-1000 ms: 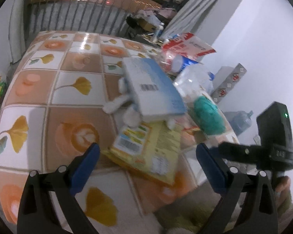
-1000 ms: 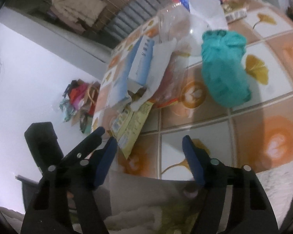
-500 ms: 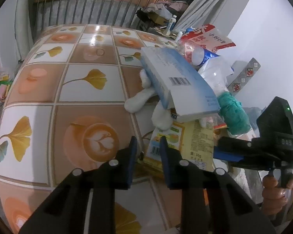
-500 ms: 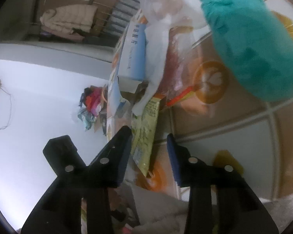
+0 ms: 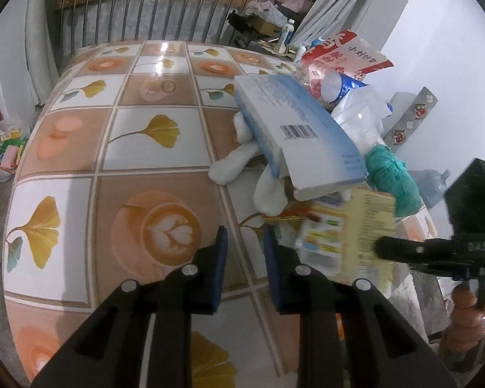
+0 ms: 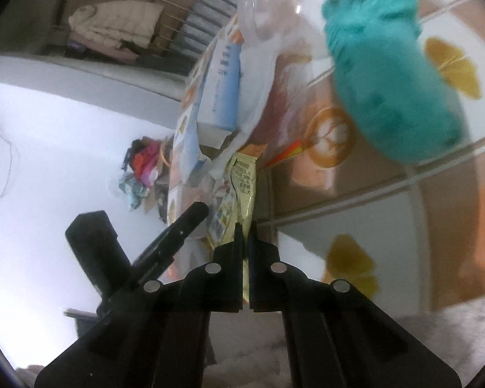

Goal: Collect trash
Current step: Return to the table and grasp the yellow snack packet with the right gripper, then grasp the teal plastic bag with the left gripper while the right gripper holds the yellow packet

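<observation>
Right wrist: right gripper (image 6: 245, 231) jaws clamp yellow wrapper (image 6: 242, 187).

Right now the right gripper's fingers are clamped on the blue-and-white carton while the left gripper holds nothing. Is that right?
Not quite. The right gripper is clamped on the yellow snack wrapper, not the blue-and-white carton, as the right wrist view shows. The left gripper does hold nothing.

Blue-and-white box (image 5: 302, 135): we see a barcode on its upper face; the small print beside it is too fine to read.
Red-and-white package (image 5: 346, 52), far right: we see large Chinese characters, not legible to us.
Yellow wrapper (image 6: 242, 181): we see dense Chinese print, unreadable.
</observation>
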The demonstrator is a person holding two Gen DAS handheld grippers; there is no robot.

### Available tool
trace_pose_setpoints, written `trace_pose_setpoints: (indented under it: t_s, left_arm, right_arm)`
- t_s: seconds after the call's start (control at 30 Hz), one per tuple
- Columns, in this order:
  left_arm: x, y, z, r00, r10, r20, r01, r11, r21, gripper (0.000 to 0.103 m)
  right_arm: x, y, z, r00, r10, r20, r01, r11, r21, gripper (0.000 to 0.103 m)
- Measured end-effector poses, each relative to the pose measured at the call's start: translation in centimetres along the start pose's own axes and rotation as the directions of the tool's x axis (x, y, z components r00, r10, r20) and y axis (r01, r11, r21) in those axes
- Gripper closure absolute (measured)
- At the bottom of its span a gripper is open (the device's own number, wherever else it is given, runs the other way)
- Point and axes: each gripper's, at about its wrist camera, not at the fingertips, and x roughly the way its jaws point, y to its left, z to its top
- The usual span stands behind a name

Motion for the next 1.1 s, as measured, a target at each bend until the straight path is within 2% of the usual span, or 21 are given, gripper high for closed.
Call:
trace_pose_setpoints:
  t_s: [0.13, 0.4, 0.57, 0.67, 0.7, 0.77, 0.83, 0.93, 1.1]
  left_arm:
    - [-0.5, -0.6, 0.3, 1.000, 0.013, 0.015, -0.013, 1.000, 0.012, 0.081]
    - [-3.2, -4.0, 2.3, 0.991, -0.070, 0.114, 0.060, 0.994, 0.092, 0.081]
    - [-2.5, -7.2, 4.4, 0.983, -0.156, 0.093, 0.144, 0.982, 0.126, 0.081]
    - [-1.3, -9.7, 5.5, 0.974, -0.219, 0.056, 0.208, 0.966, 0.153, 0.080]
    - [-0.7, -10.8, 5.7, 0.971, -0.237, 0.033, 0.228, 0.960, 0.165, 0.077]
    - [0.6, -12.6, 6.0, 0.970, -0.245, 0.000, 0.241, 0.953, 0.183, 0.064]
    - [2.5, -14.4, 6.2, 0.974, -0.221, -0.042, 0.225, 0.953, 0.202, 0.051]
    - [4.5, -16.2, 6.3, 0.980, -0.187, -0.075, 0.198, 0.959, 0.204, 0.038]
    - [7.2, -17.9, 6.5, 0.983, -0.149, -0.109, 0.166, 0.970, 0.178, 0.037]
  right_arm:
    - [-1.7, 0.0, -0.5, 1.000, -0.007, 0.024, 0.007, 1.000, -0.028, 0.103]
    - [-4.0, -0.7, -1.3, 0.998, -0.004, 0.066, 0.007, 0.999, -0.052, 0.103]
    - [-7.1, -2.5, -1.9, 0.994, -0.005, 0.112, 0.010, 0.999, -0.048, 0.103]
    - [-9.5, -3.6, -2.1, 0.985, -0.009, 0.173, 0.016, 0.999, -0.038, 0.103]
    - [-10.1, -3.9, -2.3, 0.982, -0.007, 0.188, 0.014, 0.999, -0.034, 0.103]
    - [-11.5, -4.9, -2.2, 0.972, -0.012, 0.233, 0.014, 1.000, -0.006, 0.103]
    - [-12.4, -5.9, -2.0, 0.964, -0.022, 0.266, 0.017, 1.000, 0.022, 0.103]
    - [-13.7, -7.6, -1.6, 0.950, -0.041, 0.310, 0.020, 0.997, 0.071, 0.103]
    - [-14.7, -9.2, -0.9, 0.927, -0.062, 0.370, 0.020, 0.993, 0.115, 0.103]
